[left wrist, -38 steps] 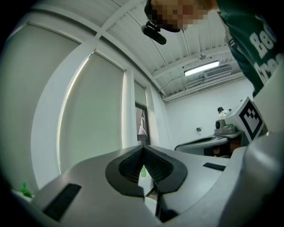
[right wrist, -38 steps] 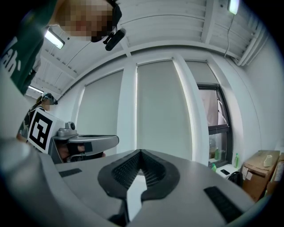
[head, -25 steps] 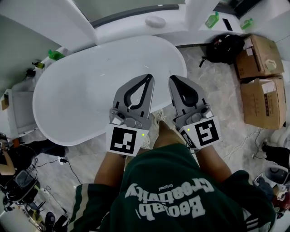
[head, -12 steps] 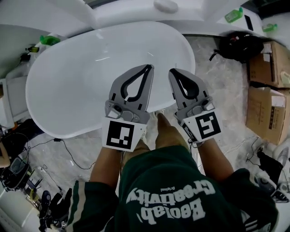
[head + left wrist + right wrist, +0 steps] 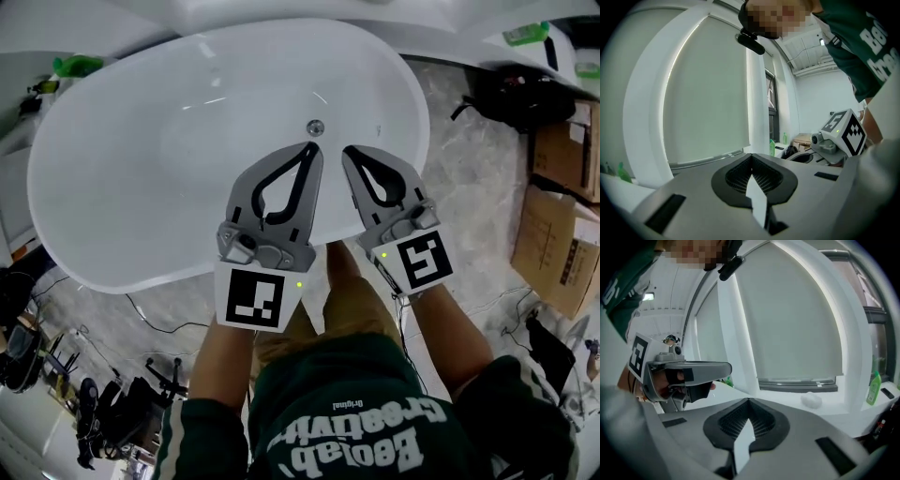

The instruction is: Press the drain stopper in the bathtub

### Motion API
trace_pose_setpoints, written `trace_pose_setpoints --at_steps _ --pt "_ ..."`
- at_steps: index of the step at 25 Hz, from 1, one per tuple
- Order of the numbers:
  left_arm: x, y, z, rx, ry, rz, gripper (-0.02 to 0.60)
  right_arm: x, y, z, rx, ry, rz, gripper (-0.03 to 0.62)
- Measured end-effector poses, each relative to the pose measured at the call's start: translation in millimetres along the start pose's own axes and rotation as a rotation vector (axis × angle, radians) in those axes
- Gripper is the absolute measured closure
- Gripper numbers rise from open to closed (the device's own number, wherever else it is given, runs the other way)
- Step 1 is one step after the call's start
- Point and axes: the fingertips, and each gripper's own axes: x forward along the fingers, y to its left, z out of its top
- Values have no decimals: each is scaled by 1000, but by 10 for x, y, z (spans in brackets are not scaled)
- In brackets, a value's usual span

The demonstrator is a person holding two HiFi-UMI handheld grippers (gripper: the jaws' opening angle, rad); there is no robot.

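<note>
The white oval bathtub [image 5: 112, 234] fills the upper head view. Its small round metal drain stopper [image 5: 316, 127] sits on the tub floor near the far side. My left gripper [image 5: 312, 150] hangs above the tub's near half, its tip just short of the stopper, jaws shut with nothing between them. My right gripper [image 5: 351, 154] is beside it, also shut and empty. In the left gripper view the left gripper [image 5: 751, 157] points at a window wall; in the right gripper view the right gripper [image 5: 749, 401] does the same. Neither of those views shows the stopper.
Cardboard boxes [image 5: 567, 234] and a black bag [image 5: 511, 94] lie on the marble floor at the right. Green bottles [image 5: 527, 33] stand on the ledge behind the tub, and another bottle [image 5: 75, 66] stands at the left. Cables [image 5: 141, 314] trail across the floor before the tub.
The head view has shifted over the tub and both grippers now reach further above it. The drain stopper has come into sight just beyond the left gripper's tip.
</note>
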Motion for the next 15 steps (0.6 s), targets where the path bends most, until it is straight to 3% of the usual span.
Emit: trace_pose_setpoints --at_steps 7,15 --pt "138 190 -824 18 50 16 575 380 72 -759 16 131 31 583" --pt "413 316 -1809 -47 95 -2 575 831 -136 -1717 5 236 36 583"
